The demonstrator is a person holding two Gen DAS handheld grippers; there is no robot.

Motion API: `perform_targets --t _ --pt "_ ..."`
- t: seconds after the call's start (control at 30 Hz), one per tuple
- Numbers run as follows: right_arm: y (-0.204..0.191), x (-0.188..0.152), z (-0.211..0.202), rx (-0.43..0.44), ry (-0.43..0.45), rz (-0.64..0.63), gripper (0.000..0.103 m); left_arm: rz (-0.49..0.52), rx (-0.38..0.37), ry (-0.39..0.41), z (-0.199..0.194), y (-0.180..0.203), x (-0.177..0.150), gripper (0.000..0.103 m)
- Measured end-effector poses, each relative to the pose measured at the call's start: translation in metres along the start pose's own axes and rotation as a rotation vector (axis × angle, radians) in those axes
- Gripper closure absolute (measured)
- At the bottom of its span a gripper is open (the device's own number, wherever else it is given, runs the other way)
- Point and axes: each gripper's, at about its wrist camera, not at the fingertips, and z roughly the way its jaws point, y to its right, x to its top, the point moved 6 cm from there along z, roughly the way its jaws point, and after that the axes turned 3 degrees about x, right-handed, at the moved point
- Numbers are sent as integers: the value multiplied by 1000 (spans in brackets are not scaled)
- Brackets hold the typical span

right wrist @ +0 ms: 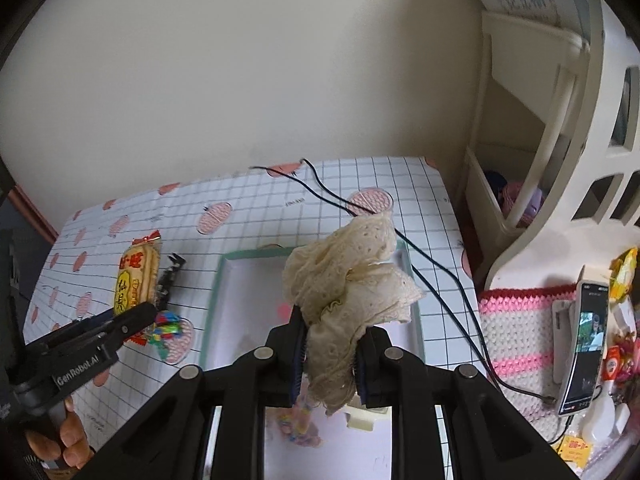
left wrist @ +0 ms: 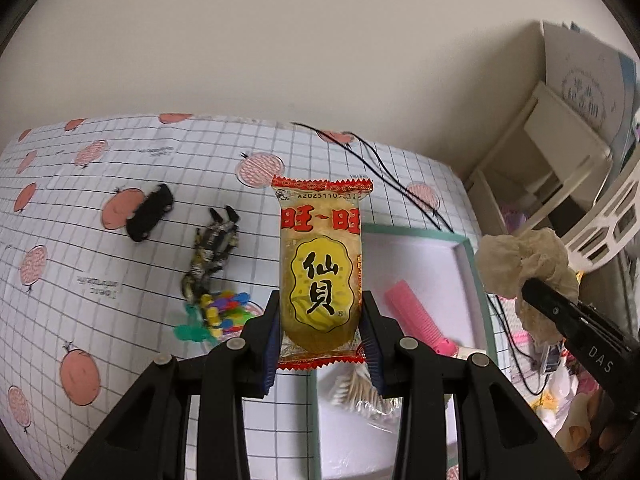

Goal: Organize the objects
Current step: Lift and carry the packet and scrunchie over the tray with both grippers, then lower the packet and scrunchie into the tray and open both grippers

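My left gripper point(left wrist: 321, 316) is shut on a yellow rice cracker packet point(left wrist: 321, 268) with red ends, held upright above the table; the same packet point(right wrist: 136, 276) shows at the left of the right wrist view. My right gripper point(right wrist: 330, 354) is shut on a cream lace scrunchie point(right wrist: 352, 280), held over a white tray point(right wrist: 212, 304) with a green rim. The scrunchie point(left wrist: 520, 264) also appears at the right of the left wrist view. In the tray point(left wrist: 476, 280) lie a pink comb point(left wrist: 416, 316) and a bag of cotton swabs point(left wrist: 356, 392).
On the checked tablecloth point(left wrist: 100, 280) lie a black toy car point(left wrist: 150, 212), a dark figurine point(left wrist: 210, 252) and colourful small pieces point(left wrist: 218, 314). Black cables point(right wrist: 440, 280) cross the table. At the right stand a white basket point(right wrist: 580, 200), a crocheted cloth point(right wrist: 516, 328) and a phone point(right wrist: 584, 344).
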Motion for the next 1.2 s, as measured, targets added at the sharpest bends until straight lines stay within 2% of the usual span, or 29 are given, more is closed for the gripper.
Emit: perform_targets --t 0.33,0.63,0.83,0.97,1.1,1.2 --pt "14 -19 43 -35 -87 15 81 86 12 -32 45 30 -15 65" --pt "19 -32 62 -95 -139 -8 80 78 -10 -73 73 39 -25 65" --pt "18 -34 66 -115 -153 -28 61 76 -26 -86 76 41 -26 62" --pt "17 -35 65 -121 -155 -34 57 69 -24 -82 72 38 -23 57" --pt "16 -33 63 -118 -153 -41 45 58 -34 -84 68 36 -20 54" --pt "13 -32 60 -105 -154 -49 43 49 -41 -80 61 35 -15 52"
